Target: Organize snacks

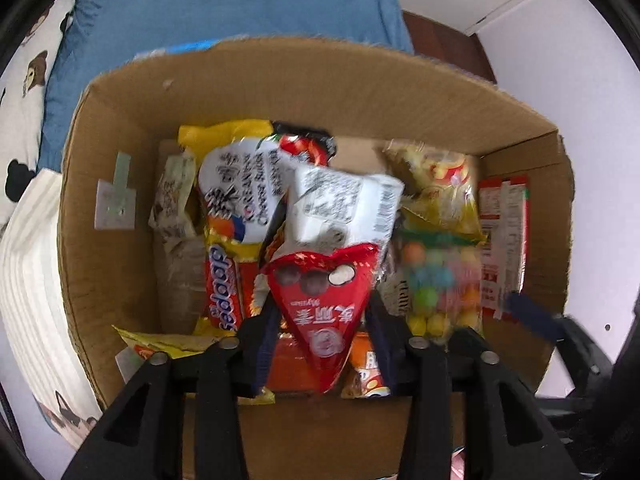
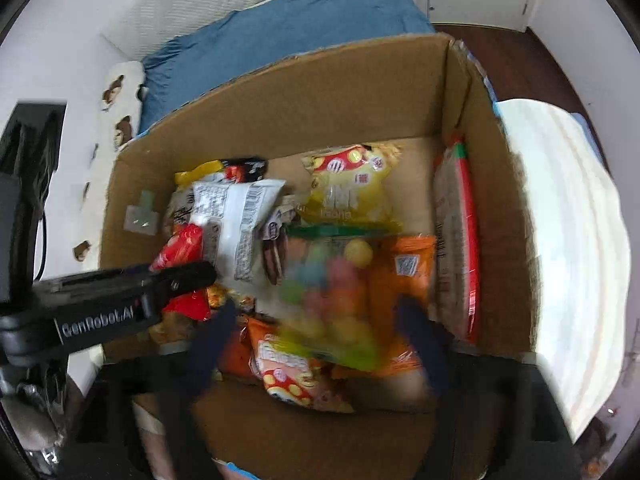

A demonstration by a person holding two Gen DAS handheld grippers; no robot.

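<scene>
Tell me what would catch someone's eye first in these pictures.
A cardboard box crammed with bright snack packets fills both views. In the left wrist view, a red triangular packet sits between the left gripper fingers. In the right wrist view, a clear bag of pastel candy balls, blurred, lies between the wide-open right gripper fingers.
</scene>
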